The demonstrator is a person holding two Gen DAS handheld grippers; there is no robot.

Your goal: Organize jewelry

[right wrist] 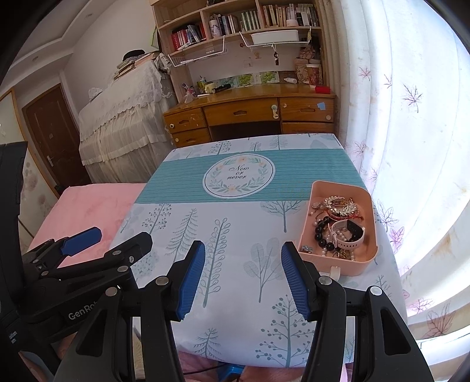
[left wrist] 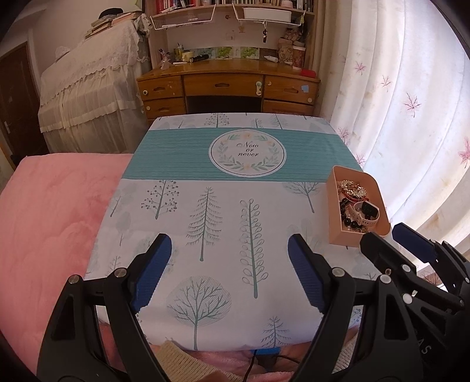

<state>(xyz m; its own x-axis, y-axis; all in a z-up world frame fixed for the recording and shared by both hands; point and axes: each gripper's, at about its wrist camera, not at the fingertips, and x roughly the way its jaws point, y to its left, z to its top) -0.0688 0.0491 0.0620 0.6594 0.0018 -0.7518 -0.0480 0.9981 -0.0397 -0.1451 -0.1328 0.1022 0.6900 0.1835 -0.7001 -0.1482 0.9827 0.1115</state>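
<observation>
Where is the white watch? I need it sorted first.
In the right wrist view, the white watch lies in the pink tray at the table's right edge, beside black beads, below the gold bangles.

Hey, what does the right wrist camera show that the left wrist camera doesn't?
Only the right wrist view shows the pink tray's floor, with a small blue piece in its near corner, and the upper bookshelf with its books.

Only the left wrist view shows the right claw from the side, close by the tray's near end.

Both show open claws, the left claw holding nothing, the tree-print tablecloth, the white-strapped watch and the wooden desk.
</observation>
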